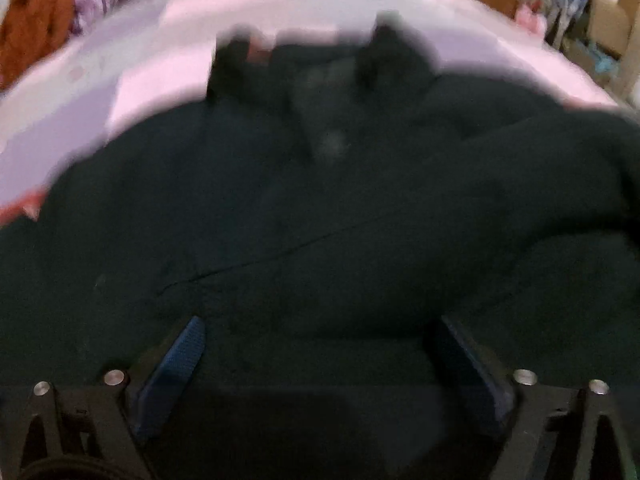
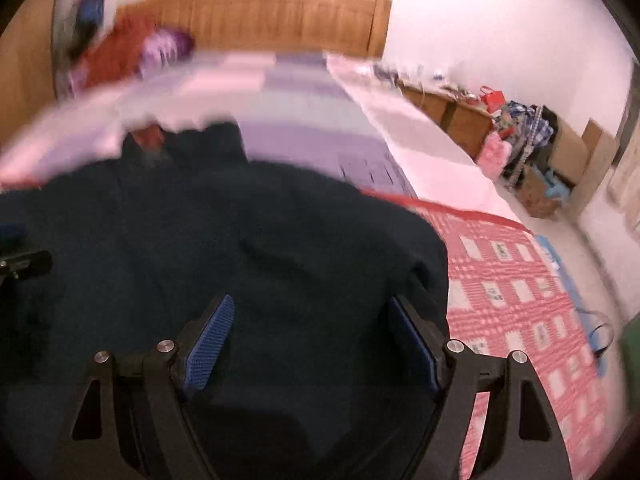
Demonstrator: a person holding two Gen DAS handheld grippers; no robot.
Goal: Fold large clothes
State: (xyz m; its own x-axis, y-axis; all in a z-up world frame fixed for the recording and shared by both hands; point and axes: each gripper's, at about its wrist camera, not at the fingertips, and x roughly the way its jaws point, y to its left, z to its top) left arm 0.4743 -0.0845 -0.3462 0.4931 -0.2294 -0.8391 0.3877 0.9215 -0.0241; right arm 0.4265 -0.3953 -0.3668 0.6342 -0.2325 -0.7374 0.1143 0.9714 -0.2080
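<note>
A large dark navy garment [image 1: 320,208] lies spread on the bed and fills most of the left wrist view. It also shows in the right wrist view [image 2: 224,240], with its right edge over a pink checked cover. My left gripper [image 1: 320,324] is open and empty, its blue pads [image 1: 176,364] wide apart just above the cloth. My right gripper [image 2: 310,304] is open and empty above the garment's right part. Part of the left gripper [image 2: 24,264] shows at the left edge of the right wrist view. Both views are blurred.
The bed has a lilac and pink patchwork sheet [image 1: 120,64] and a pink checked cover [image 2: 516,292] on the right. A red-brown and purple clothes pile [image 2: 132,48] lies by the wooden headboard [image 2: 264,16]. Cardboard boxes and clutter [image 2: 532,152] line the right wall.
</note>
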